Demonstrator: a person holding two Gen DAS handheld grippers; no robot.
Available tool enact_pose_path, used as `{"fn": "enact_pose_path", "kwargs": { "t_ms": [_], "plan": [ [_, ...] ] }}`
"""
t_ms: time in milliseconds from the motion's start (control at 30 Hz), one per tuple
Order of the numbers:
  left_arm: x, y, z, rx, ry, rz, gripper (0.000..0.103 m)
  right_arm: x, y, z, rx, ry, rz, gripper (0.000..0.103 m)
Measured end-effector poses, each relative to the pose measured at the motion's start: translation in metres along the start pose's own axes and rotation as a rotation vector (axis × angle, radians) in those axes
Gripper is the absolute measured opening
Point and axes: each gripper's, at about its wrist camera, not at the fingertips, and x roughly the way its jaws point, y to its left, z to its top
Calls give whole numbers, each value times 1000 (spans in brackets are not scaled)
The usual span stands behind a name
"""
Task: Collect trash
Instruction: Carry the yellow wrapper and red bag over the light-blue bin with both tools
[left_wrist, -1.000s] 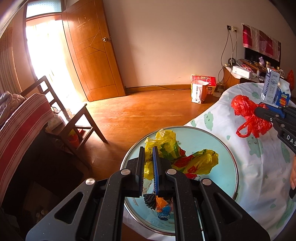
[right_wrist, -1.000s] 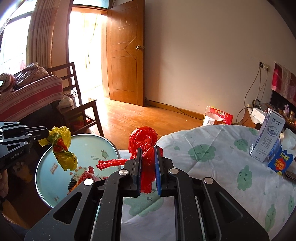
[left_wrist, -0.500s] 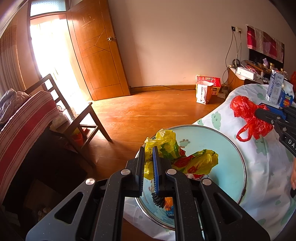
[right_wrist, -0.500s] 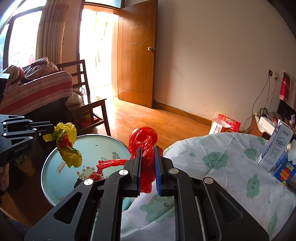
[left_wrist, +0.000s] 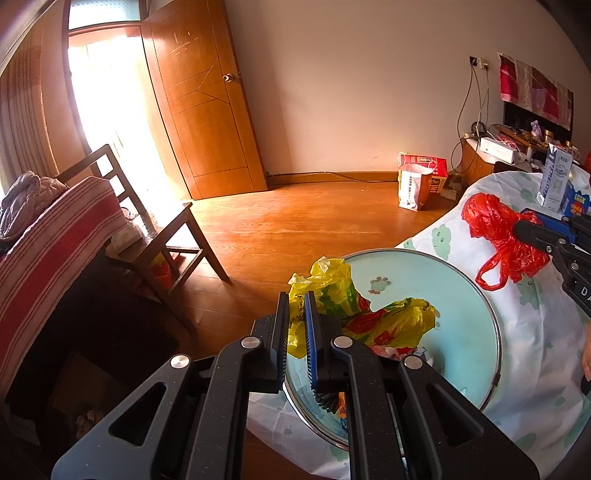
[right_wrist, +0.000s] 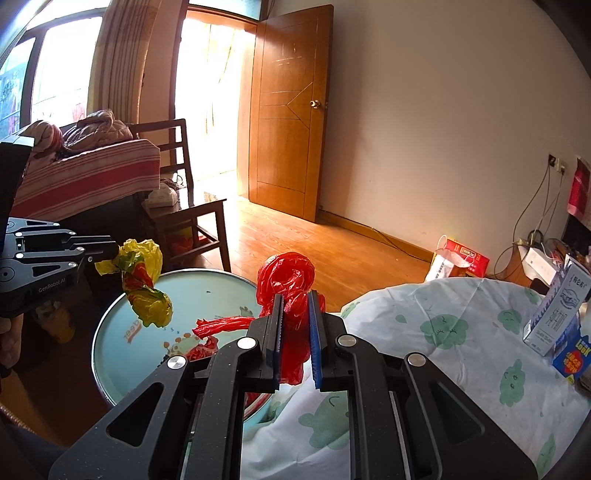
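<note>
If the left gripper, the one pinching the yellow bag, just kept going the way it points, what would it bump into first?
Probably the wooden floor. The left gripper tilts downward past the near edge of the round tray, and beyond the yellow bag only bare floor shows, though depth is uncertain.

"GenRobot.AI" on left hand-held gripper (right_wrist: 107, 252)

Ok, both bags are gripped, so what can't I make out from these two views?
- Scraps in the round tray: left view, left gripper and yellow bag cover them.
- Red bag lower end: right view, behind right gripper.
- Carton print: too small.
</note>
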Motion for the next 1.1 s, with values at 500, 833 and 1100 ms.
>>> {"fn": "enact_pose_path", "kwargs": {
  "t_ms": [500, 833, 1100],
  "plan": [
    [3, 1, -1, -4, 4, 7, 8, 0, 4, 0, -22, -4, 16, 13],
    [3, 2, -1, -8, 5, 7, 8, -2, 5, -1, -33, -7, 24, 13],
    [4, 3, -1, -10, 6, 3, 8, -2, 10, 0, -60, -8, 36, 13]
  ]
}}
